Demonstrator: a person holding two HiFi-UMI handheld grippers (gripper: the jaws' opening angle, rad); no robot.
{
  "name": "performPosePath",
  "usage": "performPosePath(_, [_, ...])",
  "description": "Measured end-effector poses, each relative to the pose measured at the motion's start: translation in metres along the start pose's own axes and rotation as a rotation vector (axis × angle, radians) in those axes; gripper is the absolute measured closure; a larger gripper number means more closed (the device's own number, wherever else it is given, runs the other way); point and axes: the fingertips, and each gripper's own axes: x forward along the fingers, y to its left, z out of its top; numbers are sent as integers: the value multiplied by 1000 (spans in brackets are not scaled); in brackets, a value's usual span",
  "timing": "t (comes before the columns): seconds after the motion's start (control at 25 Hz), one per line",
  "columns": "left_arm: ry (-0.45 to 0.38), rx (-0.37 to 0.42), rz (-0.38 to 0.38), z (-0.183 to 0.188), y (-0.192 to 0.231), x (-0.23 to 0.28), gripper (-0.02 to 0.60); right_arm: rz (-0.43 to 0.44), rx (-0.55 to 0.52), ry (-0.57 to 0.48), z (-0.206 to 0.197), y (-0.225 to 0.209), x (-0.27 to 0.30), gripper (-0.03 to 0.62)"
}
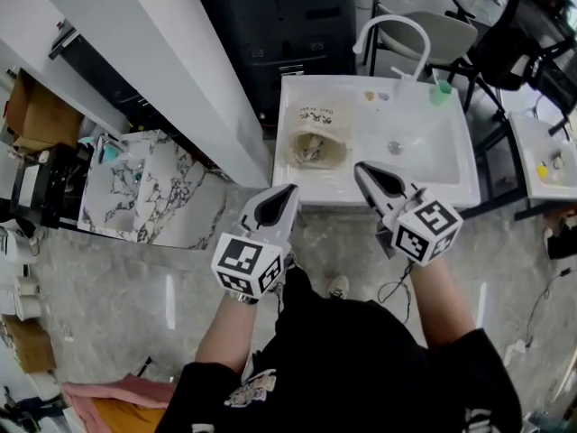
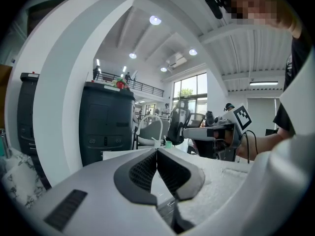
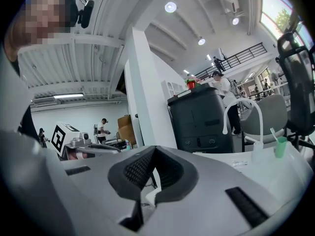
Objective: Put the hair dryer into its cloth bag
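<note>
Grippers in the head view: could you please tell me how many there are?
2. The left gripper sits left of centre, the right gripper just right of it. Both are shut and empty, pointing toward the white sink. None appears hidden.

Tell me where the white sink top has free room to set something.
The basin of the white sink top is bare, between the beige cloth bag on its left and the right rim. The left part is crowded by the bag and a printed sheet; the back edge holds the white curved faucet and a green cup.
</note>
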Motion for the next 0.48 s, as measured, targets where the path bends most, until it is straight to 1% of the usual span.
performPosePath(0.48, [7, -23, 0, -4, 3, 8, 577, -3, 7, 17, -7, -6, 2, 597])
